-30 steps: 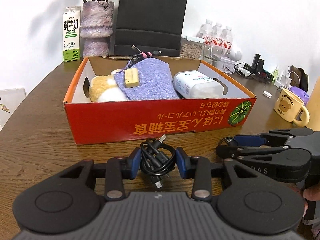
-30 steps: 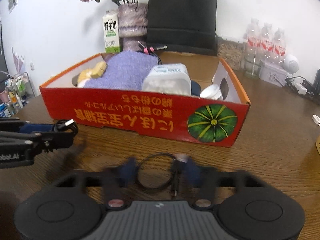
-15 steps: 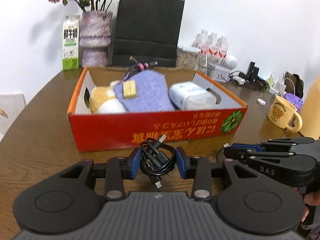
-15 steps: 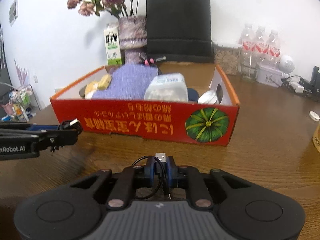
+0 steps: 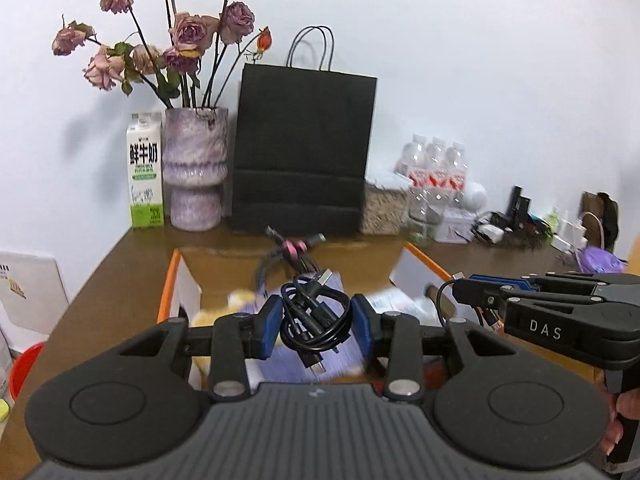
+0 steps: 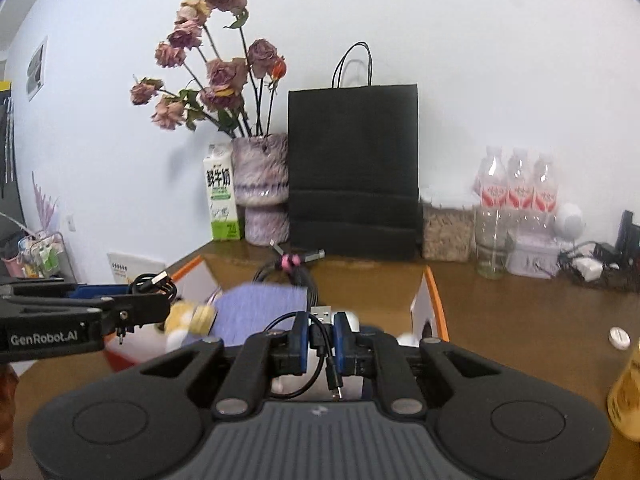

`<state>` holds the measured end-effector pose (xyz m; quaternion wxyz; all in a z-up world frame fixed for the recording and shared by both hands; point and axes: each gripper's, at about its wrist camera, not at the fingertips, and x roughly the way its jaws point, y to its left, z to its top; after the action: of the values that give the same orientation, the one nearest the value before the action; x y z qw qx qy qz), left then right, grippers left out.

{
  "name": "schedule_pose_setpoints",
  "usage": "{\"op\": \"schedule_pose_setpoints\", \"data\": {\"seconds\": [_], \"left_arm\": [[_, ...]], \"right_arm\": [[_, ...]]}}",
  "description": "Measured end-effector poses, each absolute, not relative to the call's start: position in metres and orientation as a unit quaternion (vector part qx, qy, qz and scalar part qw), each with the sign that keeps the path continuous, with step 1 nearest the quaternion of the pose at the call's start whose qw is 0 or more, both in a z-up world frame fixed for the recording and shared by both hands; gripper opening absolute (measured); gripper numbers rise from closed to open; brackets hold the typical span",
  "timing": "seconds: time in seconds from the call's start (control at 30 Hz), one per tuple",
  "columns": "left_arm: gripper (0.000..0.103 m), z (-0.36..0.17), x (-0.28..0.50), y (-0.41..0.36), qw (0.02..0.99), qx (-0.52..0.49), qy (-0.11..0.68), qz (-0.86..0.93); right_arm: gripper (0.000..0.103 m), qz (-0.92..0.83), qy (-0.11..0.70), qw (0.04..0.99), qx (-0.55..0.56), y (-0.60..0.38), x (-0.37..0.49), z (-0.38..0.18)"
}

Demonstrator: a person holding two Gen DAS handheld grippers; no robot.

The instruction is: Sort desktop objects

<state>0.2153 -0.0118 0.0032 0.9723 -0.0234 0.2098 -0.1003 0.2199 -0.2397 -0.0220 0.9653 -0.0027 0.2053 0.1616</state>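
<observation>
Two claws are up over the box, each with a cable in its grip.

From the left wrist camera, the left claw (image 5: 313, 326) has its blue pads (image 5: 269, 326) closed against a coiled black cable bundle (image 5: 314, 320), which hangs between them with a plug poking out above and another dangling below. Straight beneath and just ahead of the claw lies the open cardboard box (image 5: 173, 280) with its orange rim, a purple cloth (image 5: 276, 360) and something yellow and fluffy (image 5: 208, 318) blurred inside it. Off to the right, at about the same height, the right claw (image 5: 460, 290) reaches in sideways, pinching a thin cable (image 5: 441, 300). Further ahead stand a milk carton (image 5: 145, 170), a vase of dried roses (image 5: 195, 168) and a black paper bag (image 5: 302, 152).

From the right wrist camera, the right claw (image 6: 321, 342) is nearly closed, its pads (image 6: 302, 342) squeezing the thin black cable (image 6: 318, 338), whose loop sags to the left and whose small plug hangs below. Box (image 6: 434, 300) and purple cloth (image 6: 256, 310) sit just ahead and below. To the left, the left claw (image 6: 160, 296) holds its cable bundle (image 6: 154, 282) over the box's left end.
</observation>
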Motion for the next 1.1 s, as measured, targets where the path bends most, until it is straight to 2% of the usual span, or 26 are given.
{"op": "schedule_pose_setpoints", "data": {"seconds": [0.27,0.33,0.37,0.4,0.43,0.47,0.5,0.53,0.83,1.1], "left_arm": [[0.039,-0.006,0.273,-0.013,0.971,-0.022,0.224,-0.085],[0.051,-0.009,0.285,-0.014,0.97,-0.016,0.231,-0.077],[0.078,-0.01,0.287,-0.013,0.97,-0.013,0.233,-0.072],[0.103,-0.011,0.29,-0.013,0.97,-0.011,0.234,-0.065],[0.103,-0.01,0.289,-0.011,0.973,-0.007,0.225,-0.054],[0.103,-0.009,0.289,-0.008,0.974,-0.006,0.22,-0.047],[0.103,-0.007,0.288,-0.005,0.974,-0.008,0.221,-0.047],[0.103,-0.005,0.288,-0.003,0.974,-0.014,0.222,-0.049],[0.103,0.011,0.266,-0.001,0.974,0.002,0.226,-0.023],[0.103,0.032,0.205,-0.004,0.973,0.016,0.231,-0.02]], "right_arm": [[0.012,0.164,0.226,0.96,0.008,-0.224,0.285,-0.031],[0.013,0.164,0.237,0.957,0.009,-0.22,0.298,-0.035],[0.018,0.165,0.245,0.955,0.008,-0.219,0.303,-0.037],[0.041,0.164,0.254,0.953,0.009,-0.218,0.309,-0.039],[0.057,0.163,0.26,0.952,0.009,-0.218,0.311,-0.04],[0.079,0.155,0.263,0.952,0.007,-0.218,0.312,-0.041],[0.096,0.14,0.264,0.954,0.001,-0.219,0.312,-0.041],[0.101,0.131,0.262,0.956,-0.003,-0.221,0.311,-0.04],[0.103,0.128,0.28,0.952,-0.001,-0.225,0.288,-0.024],[0.103,0.123,0.271,0.955,-0.02,-0.229,0.223,0.002]]}}
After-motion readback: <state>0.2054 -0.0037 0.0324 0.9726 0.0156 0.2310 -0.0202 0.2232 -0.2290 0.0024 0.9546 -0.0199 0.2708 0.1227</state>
